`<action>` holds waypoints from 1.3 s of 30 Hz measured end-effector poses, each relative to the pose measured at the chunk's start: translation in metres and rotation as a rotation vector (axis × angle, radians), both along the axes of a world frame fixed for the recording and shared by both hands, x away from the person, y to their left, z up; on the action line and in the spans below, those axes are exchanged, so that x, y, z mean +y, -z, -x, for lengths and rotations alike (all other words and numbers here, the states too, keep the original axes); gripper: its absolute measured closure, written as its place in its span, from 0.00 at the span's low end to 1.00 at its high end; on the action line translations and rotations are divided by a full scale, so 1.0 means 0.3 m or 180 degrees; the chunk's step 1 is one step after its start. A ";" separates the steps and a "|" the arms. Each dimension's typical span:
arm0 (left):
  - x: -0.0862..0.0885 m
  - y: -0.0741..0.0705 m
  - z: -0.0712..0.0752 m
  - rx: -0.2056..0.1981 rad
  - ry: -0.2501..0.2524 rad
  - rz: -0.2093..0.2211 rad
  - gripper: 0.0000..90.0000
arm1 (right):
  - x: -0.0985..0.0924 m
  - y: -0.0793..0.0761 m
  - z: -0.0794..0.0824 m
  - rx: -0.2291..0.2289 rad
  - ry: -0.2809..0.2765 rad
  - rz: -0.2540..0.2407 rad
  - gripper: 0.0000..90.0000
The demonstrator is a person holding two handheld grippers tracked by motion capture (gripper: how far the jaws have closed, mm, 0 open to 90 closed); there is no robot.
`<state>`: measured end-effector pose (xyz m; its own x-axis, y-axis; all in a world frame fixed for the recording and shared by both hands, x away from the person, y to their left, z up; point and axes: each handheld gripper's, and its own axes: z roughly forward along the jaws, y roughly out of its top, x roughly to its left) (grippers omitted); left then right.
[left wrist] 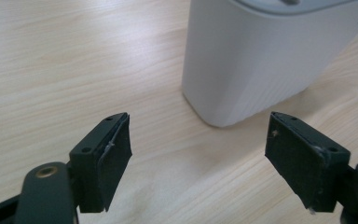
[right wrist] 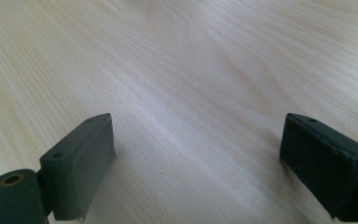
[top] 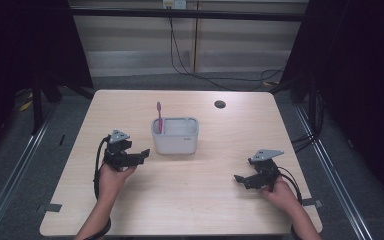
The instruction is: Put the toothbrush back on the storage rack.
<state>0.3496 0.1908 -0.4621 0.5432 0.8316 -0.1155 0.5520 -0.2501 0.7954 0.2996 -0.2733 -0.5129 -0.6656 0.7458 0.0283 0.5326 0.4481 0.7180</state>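
From the high view, a pale wood table [top: 180, 200] stands on grey floor between dark curtains, with cables trailing along the far wall. A white holder [top: 175, 135] with a pink toothbrush [top: 159, 116] upright in it sits mid-table. The left gripper [top: 141, 155] hangs near the holder, the right gripper [top: 240, 178] well apart. In the left gripper view, its jaws are spread wide and empty, facing the holder's corner [left wrist: 242, 65]. In the right gripper view, its jaws gape wide over bare wood [right wrist: 182, 70].

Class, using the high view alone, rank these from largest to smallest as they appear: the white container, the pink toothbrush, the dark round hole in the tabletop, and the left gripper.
1. White container.
2. Left gripper, smaller than the container, though it sits nearer the camera, so its true size is unsure.
3. Pink toothbrush, counting only the part above the rim.
4. Dark round hole.
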 end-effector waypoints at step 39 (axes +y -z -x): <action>0.048 0.104 0.013 0.0313 -0.0035 -0.0490 0.25 | 0.000 0.000 0.000 0.0000 0.0003 0.0000 0.11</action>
<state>0.3458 0.2054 -0.4932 0.5262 0.8495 -0.0386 0.6288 -0.3581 0.6902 0.2994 -0.2733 -0.5129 -0.6650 0.7463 0.0282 0.5328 0.4476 0.7181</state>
